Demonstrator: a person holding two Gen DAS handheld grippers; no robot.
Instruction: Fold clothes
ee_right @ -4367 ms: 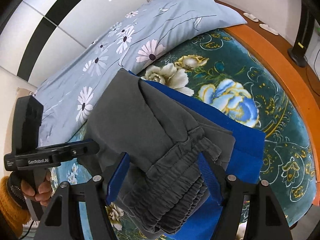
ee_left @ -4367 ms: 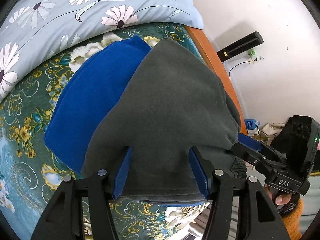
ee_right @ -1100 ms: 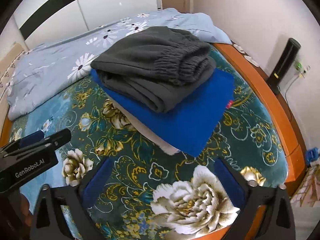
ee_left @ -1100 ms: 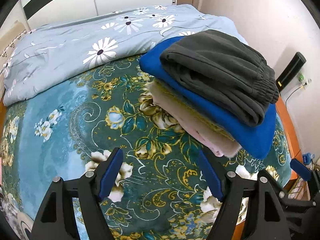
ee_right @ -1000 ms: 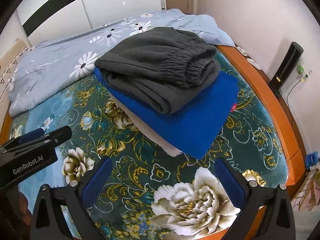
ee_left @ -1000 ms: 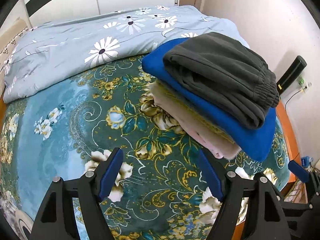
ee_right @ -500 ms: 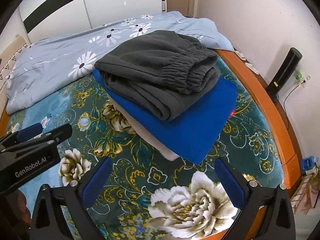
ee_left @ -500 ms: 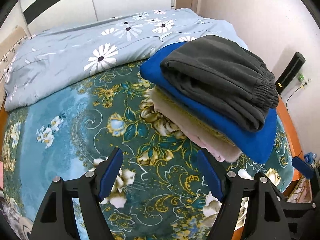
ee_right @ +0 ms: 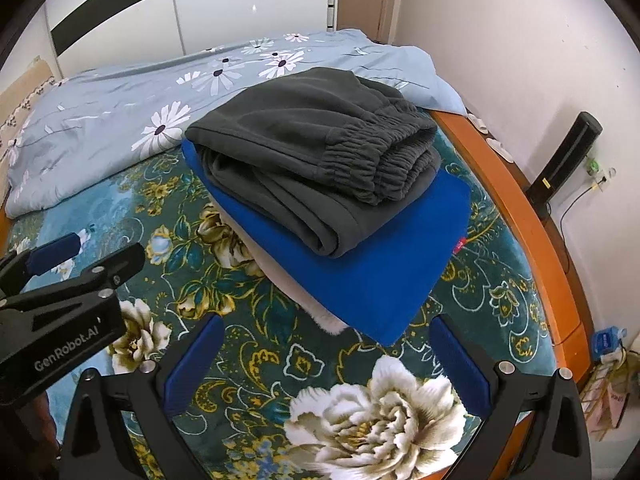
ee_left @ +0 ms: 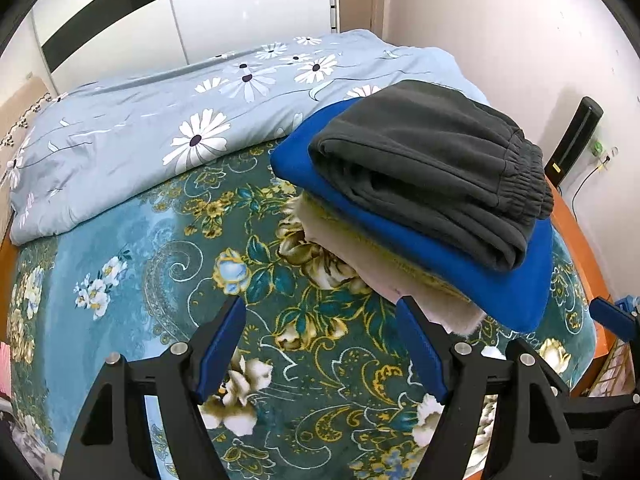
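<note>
A bed fills the room's corner, its teal floral blanket (ee_left: 168, 240) spread flat, with a pale blue daisy-print duvet (ee_left: 168, 120) bunched along the far edge below white wardrobe doors (ee_right: 240, 12). An orange wooden bed frame (ee_right: 520, 216) runs down the right edge beside the white wall, where a black upright device (ee_right: 564, 160) stands.

Near the far right corner of the bed sits a stack of folded clothes: dark grey sweatpants (ee_right: 312, 152) on top, their elastic waistband facing the right edge, lying on a folded blue garment (ee_right: 380, 272), which rests on a cream fleecy garment (ee_left: 384, 276) touching the blanket.

The left gripper (ee_left: 320, 336) hovers over the near part of the blanket, fingers spread wide and holding nothing. The right gripper (ee_right: 326, 360) hangs above the near right corner, over a large white flower in the pattern, its blue-padded fingers (ee_right: 192, 364) likewise spread apart and empty. Both are short of the stack.
</note>
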